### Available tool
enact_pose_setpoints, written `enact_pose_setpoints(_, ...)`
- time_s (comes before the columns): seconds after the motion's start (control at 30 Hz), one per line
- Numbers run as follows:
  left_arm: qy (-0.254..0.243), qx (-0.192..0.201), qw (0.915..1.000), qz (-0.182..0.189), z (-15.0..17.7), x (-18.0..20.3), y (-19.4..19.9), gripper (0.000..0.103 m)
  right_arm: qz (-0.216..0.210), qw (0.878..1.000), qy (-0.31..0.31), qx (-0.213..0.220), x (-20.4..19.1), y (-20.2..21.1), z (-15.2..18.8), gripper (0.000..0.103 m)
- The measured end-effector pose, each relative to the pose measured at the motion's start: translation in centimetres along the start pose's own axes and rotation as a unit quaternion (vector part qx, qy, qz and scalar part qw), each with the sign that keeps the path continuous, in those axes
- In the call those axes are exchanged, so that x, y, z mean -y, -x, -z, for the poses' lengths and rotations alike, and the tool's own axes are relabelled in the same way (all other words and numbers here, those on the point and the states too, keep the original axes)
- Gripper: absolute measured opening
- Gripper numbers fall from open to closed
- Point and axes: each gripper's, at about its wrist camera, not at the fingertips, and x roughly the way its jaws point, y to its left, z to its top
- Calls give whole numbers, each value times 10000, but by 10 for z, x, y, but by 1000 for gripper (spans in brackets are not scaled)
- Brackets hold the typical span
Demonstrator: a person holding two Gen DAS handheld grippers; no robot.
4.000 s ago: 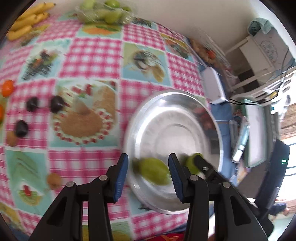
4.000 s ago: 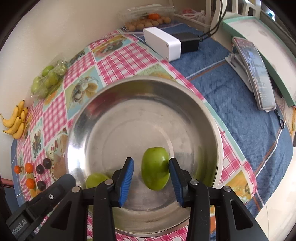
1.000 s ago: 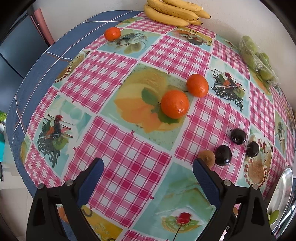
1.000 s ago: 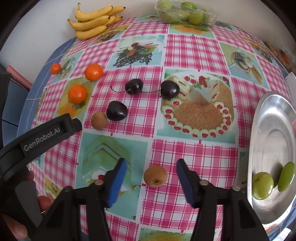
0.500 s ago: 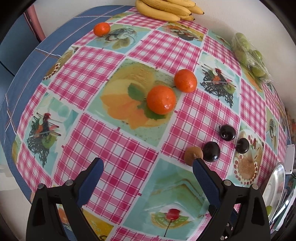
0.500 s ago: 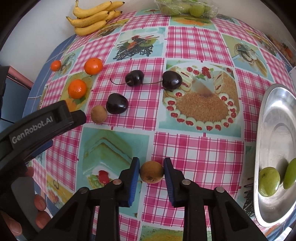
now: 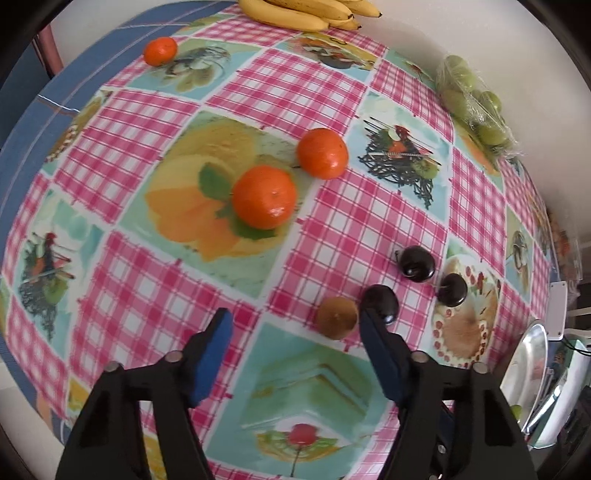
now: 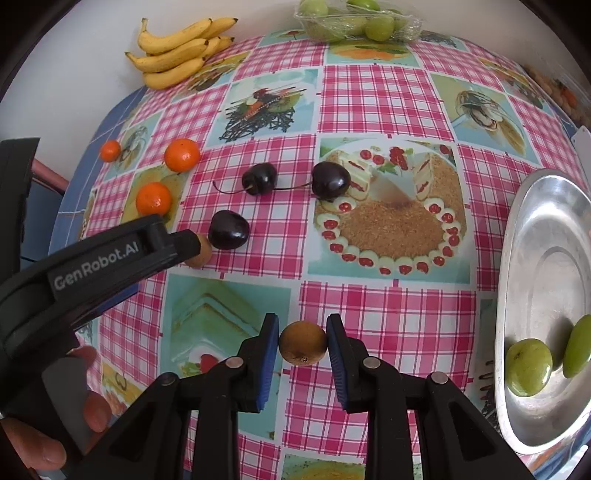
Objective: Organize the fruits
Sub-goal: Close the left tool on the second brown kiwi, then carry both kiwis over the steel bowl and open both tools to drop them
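- While the right gripper [image 8: 302, 345] points down at the table, its two blue pads press on a small brown kiwi [image 8: 303, 343] from both sides, so it is pinching this fruit just above the checked tablecloth [image 8: 384, 306].
- The left gripper [image 7: 293, 326] is closing its jaws; a second brown kiwi [image 7: 337, 317] lies between them, just beside the right-hand pad, and the left-hand pad stands apart from it, so nothing is pinched yet.
- A dark cherry [image 7: 380, 303] touches this second kiwi on its right side, and the tip of the gripper's pad covers part of it.
- Two more dark cherries [image 8: 331, 180] lie near each other further on the cloth, with thin stems.
- Three tangerines are on the table: a big one [image 7: 264, 196], a second one [image 7: 322, 153] near it, and a small one [image 7: 160, 51] well apart near the blue edge.
- A bunch of bananas [image 8: 180, 51] lies at the far edge by the wall, and a clear pack of green fruits [image 8: 356, 18] lies at the same edge.
- A steel tray [image 8: 546, 280] stands at the right of the table and holds two green fruits [image 8: 529, 367] close together.
- In the right wrist view, a person's hand [image 8: 48, 432] holds the black body of the left gripper at the lower left.
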Motion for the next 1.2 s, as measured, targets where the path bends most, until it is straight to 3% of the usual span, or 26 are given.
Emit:
enact_pose_setpoints(0.13, -67, 37, 9998, 178, -6, 7, -7, 52, -19, 10000, -22, 25, 1, 1, -2, 29)
enact_pose_setpoints(0.2, -125, 40, 9997, 220, -9, 13, -10, 33, -32, 10000, -30, 34, 2, 2, -3, 29)
enact_pose_setpoints(0.27, -170, 24, 9996, 244, -13, 18, -12, 25, -43, 10000, -52, 41, 2, 2, -2, 29)
enact_pose_setpoints(0.83, -324, 297, 9987, 257, -7, 29, 7, 25, 23, 9992, -342, 226, 19, 16, -4, 29)
enact_pose_setpoints(1.2, -993, 507, 9925, 510, 16, 75, 30, 25, 227, 9908, -1138, 693, 76, 48, -4, 29)
